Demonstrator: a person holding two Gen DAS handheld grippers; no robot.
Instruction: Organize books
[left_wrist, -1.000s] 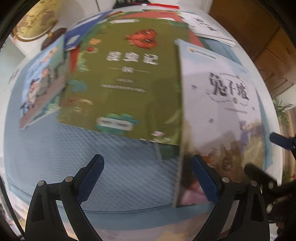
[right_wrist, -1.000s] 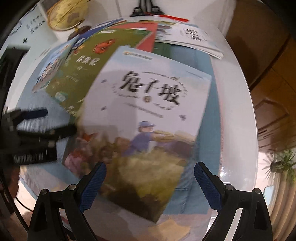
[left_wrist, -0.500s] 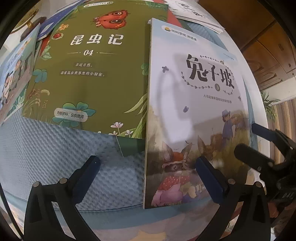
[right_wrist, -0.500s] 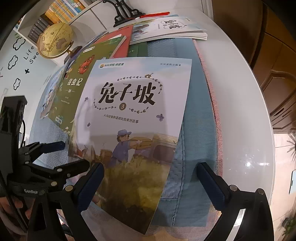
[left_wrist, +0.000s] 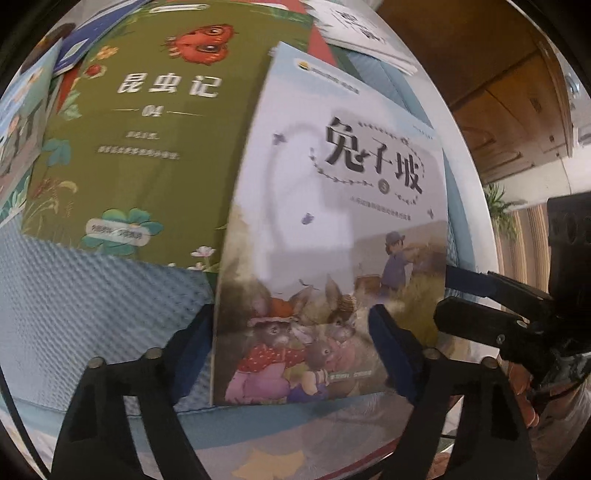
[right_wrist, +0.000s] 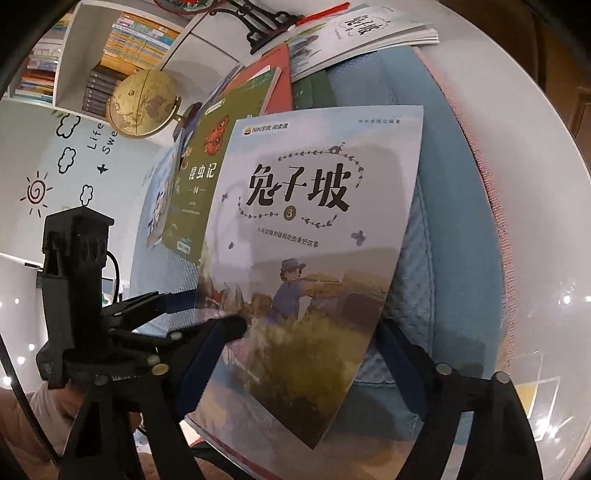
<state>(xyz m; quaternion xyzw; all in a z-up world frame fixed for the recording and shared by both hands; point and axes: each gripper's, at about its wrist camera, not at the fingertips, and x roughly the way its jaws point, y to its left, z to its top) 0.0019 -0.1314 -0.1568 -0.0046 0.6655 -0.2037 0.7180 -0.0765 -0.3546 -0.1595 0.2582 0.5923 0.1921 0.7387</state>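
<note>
Left wrist view: thin glossy pale-blue rabbit-cover paperback (left_wrist: 332, 229) looks floppy and slick, so grab its near edge, both grippers' jaws just closing around it, not pinching.

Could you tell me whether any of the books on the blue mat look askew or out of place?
Yes: the pale rabbit book lies skewed across the green insect book, covering its right edge. More books lie fanned loosely at the far end of the blue mat, not squared up.
</note>
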